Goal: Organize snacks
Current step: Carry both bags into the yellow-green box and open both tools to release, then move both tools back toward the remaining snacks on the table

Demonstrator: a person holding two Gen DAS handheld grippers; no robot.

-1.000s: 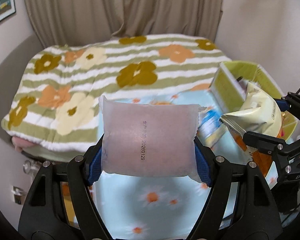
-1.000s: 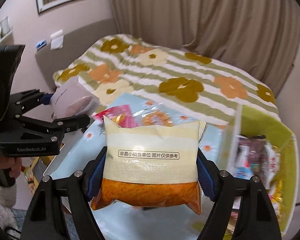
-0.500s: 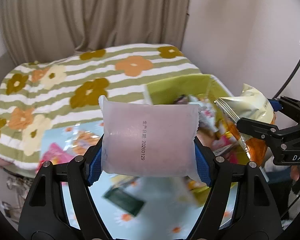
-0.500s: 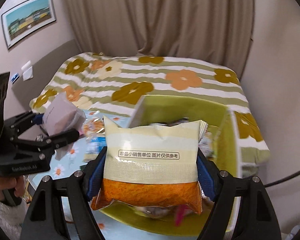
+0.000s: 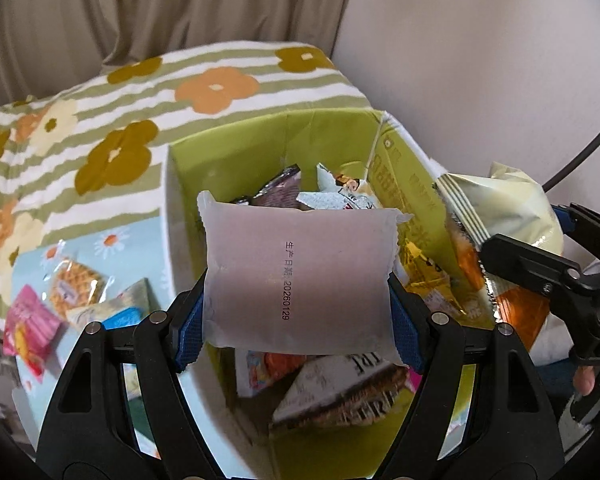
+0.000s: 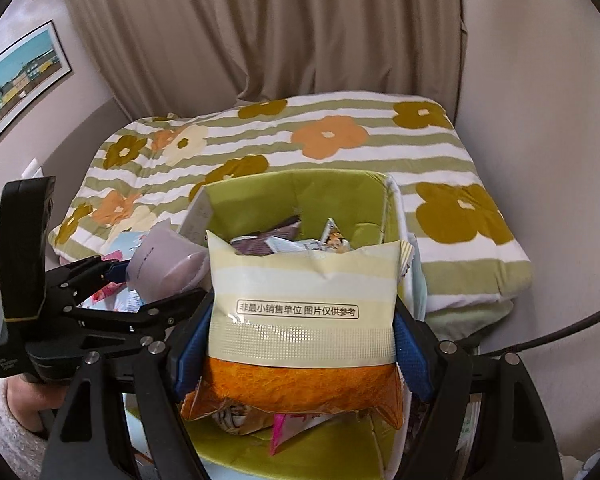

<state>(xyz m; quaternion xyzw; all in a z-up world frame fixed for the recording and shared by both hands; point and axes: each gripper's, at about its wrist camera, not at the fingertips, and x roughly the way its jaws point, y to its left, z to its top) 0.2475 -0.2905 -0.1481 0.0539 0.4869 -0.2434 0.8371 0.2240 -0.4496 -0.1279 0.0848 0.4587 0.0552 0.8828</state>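
Note:
My left gripper [image 5: 298, 322] is shut on a frosted pinkish-white snack packet [image 5: 300, 280] and holds it above the open green box [image 5: 228, 148]. My right gripper [image 6: 300, 350] is shut on a cream and orange snack bag [image 6: 300, 308], also held over the green box [image 6: 328, 188]. In the left wrist view the right gripper [image 5: 540, 264] with its bag [image 5: 500, 216] is at the right, over the box's right wall. In the right wrist view the left gripper [image 6: 112, 292] with its packet [image 6: 164, 264] is at the left. The box holds several snack packets [image 5: 328, 196].
Several loose snack packets [image 5: 72, 288] lie on a light blue daisy cloth [image 5: 112, 240] left of the box. A bed with a striped floral blanket [image 6: 340, 140] is behind. Curtains and walls stand at the back; a framed picture [image 6: 20, 80] hangs at the left.
Both grippers have swung right from the cloth to over the green box, each keeping its packet. The box now fills the middle of both views.

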